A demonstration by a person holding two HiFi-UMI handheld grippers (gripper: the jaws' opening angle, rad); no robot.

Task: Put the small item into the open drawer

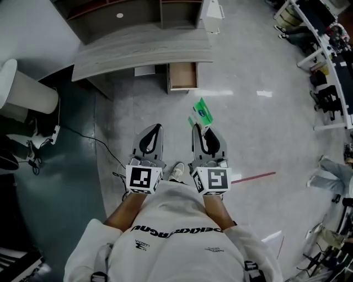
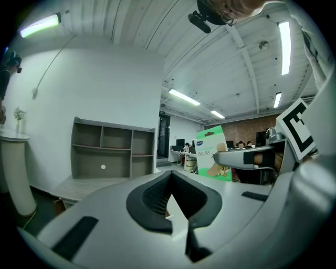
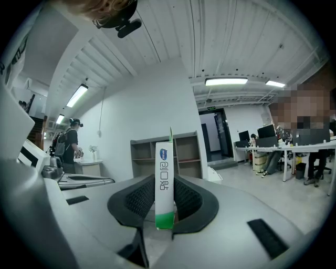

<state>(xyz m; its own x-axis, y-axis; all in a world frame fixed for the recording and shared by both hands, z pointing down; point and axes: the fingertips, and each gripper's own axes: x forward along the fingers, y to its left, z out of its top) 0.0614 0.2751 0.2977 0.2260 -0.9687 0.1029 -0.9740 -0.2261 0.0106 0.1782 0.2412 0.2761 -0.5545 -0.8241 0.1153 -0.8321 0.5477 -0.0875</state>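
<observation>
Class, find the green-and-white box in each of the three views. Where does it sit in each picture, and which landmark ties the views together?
Head view: the green-and-white box is at centre, at the right gripper's tip, below the open drawer.
Left gripper view: box right of centre, face-on.
Right gripper view: box dead centre, edge-on between the jaws.
Shared landmark: grey shelf unit.

Box, narrow white side: blue oval logo at top, dark characters running down below it, not legible. Its green front carries the same oval and a pale word, too small to read. Shirt: one line of dark block letters, upside down, unreadable. Markers: black-and-white squares, no letters.
</observation>
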